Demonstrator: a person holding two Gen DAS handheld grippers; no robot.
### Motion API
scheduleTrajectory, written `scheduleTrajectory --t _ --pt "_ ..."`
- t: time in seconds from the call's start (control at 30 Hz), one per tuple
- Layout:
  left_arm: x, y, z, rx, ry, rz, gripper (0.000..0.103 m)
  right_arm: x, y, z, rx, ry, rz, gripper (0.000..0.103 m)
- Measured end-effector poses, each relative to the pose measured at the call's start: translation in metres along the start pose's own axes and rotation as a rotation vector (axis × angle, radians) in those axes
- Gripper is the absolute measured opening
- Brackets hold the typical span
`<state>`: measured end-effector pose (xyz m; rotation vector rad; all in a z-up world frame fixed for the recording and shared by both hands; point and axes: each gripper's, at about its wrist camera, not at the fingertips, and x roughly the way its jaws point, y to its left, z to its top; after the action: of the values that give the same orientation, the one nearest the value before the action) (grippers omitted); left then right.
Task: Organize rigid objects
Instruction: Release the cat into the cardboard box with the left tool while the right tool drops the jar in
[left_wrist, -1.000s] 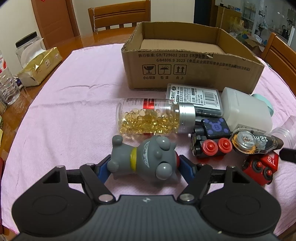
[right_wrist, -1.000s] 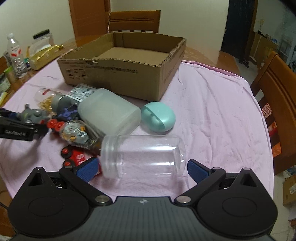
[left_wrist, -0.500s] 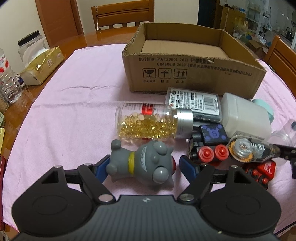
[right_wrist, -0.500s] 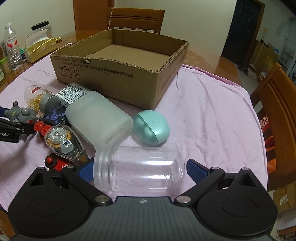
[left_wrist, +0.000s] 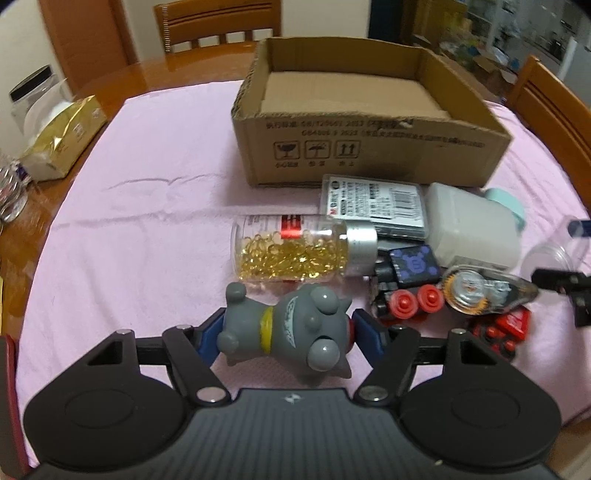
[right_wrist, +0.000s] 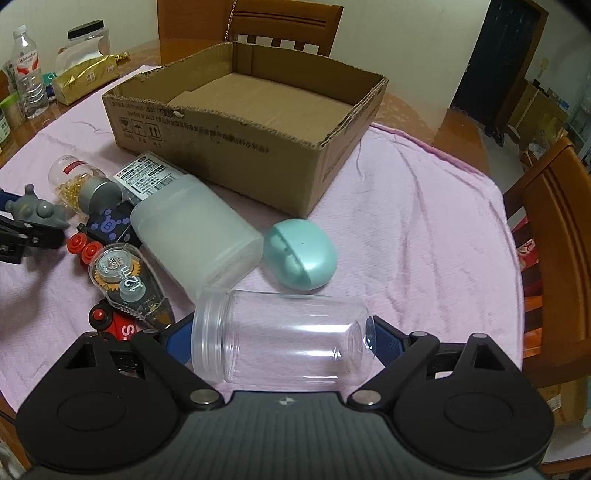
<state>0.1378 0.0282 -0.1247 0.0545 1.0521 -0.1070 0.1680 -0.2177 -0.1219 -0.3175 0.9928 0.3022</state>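
A grey toy figure (left_wrist: 288, 328) lies sideways between the blue pads of my left gripper (left_wrist: 284, 326). Its jaws are closing and both pads touch the toy. A clear lidless plastic jar (right_wrist: 280, 336) lies on its side across my right gripper (right_wrist: 282, 336). Those jaws are closing too, one pad at the jar's rim and one at its base. The open, empty cardboard box (left_wrist: 369, 147) stands behind on the pink cloth. In front of it lie a capsule bottle (left_wrist: 295, 251), a frosted white container (right_wrist: 195, 232), a teal case (right_wrist: 301, 254) and a correction tape (right_wrist: 122, 280).
A black toy engine with red wheels (left_wrist: 406, 295), a red toy (left_wrist: 506, 328) and a flat barcoded pack (left_wrist: 376, 206) crowd the pile. A gold tissue pack (left_wrist: 62, 144) and a water bottle (right_wrist: 29, 85) stand at the table's left. Wooden chairs (right_wrist: 554, 258) ring the table.
The left pads have come in onto the grey toy. The right pads have narrowed onto the ends of the clear jar, and the right view has swung slightly so the pile sits further right.
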Motion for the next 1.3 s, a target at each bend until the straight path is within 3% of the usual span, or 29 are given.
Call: scheduleTrajectory --t 0.27,0.5,0.67,0.83,1.2,1.3 --pt "-0.047 0.001 0.036 0.186 -0.008 -0.092 0.07 -0.042 -0.011 0.033 -0.015 -0.038 0.05 0.095" --pt "-0.062 -0.004 0.096 0.258 -0.107 -0.125 0.07 -0.072 -0.011 0.074 -0.025 -0.128 0.114 0.095" --pt "-0.045 -0.012 0.145 0.276 -0.165 -0.139 0.071 -0.074 -0.014 0.101 0.001 -0.165 0.153 0.095" --pt "-0.01 -0.019 0.187 0.267 -0.164 -0.132 0.071 -0.065 -0.019 0.125 0.016 -0.179 0.146 0.095" --pt "0.059 -0.023 0.226 0.227 -0.146 -0.064 0.073 -0.043 -0.03 0.147 0.035 -0.161 0.117 0.095" --pt "0.074 -0.019 0.231 0.205 -0.144 -0.038 0.085 -0.036 -0.03 0.15 0.04 -0.147 0.114 0.095"
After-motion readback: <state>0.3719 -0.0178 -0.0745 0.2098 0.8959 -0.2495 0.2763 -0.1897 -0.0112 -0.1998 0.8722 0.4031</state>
